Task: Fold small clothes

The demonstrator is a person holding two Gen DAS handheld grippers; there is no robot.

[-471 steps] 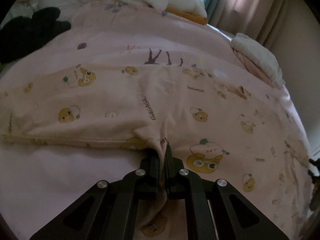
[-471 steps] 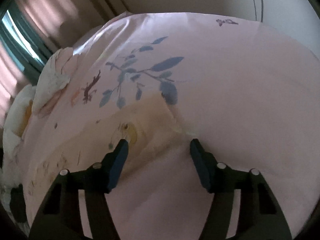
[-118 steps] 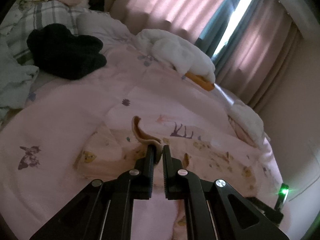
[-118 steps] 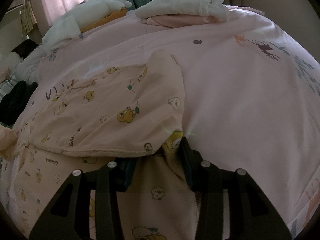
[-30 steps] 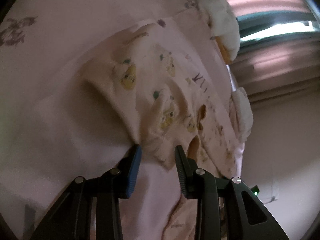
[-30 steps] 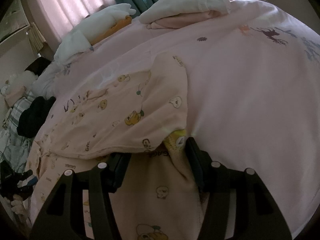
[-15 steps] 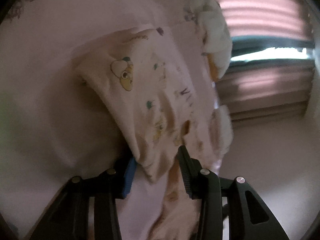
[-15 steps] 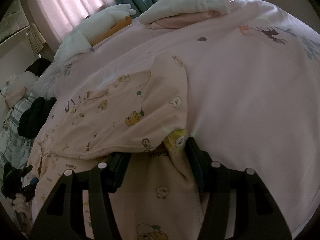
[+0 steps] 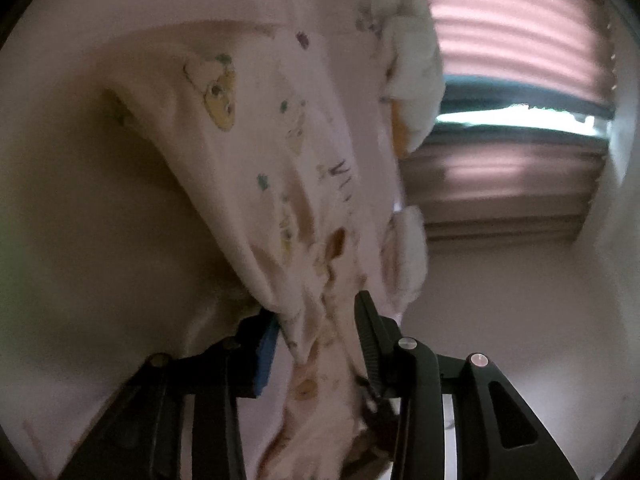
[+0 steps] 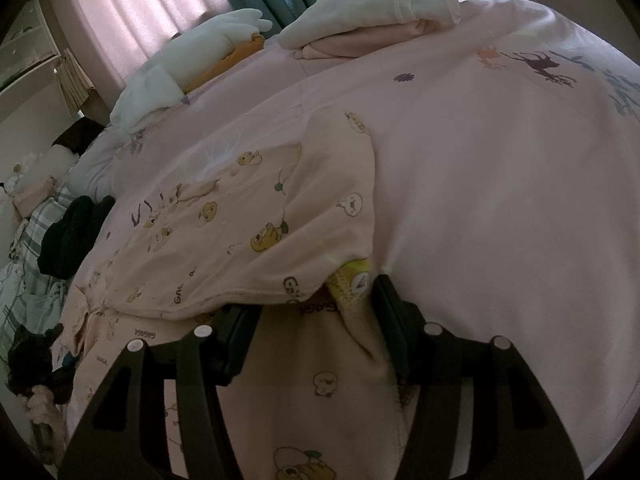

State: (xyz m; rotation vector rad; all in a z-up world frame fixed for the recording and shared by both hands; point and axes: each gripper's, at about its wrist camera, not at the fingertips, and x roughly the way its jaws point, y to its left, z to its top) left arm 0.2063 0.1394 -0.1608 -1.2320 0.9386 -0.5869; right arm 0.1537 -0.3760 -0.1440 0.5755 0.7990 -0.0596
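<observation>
Cream cotton cartoon-print baby garment (image 10: 256, 236), mid-frame on the pink bed (image 10: 500, 200), lies half-folded; both hand-held grippers, left (image 9: 316, 336) and right (image 10: 312, 312), spread wide, clasp nothing.

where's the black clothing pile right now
In the right wrist view the black clothing pile lies at the far left edge of the bed, beside the plaid fabric and left of the cartoon-print garment.

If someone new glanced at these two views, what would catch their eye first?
Probably the cream cartoon-print garment, half folded on the pink bedspread, its edge between the fingers of the open right gripper. Next, the blurred left wrist view, where the open left gripper straddles a bunched part of it.
</observation>
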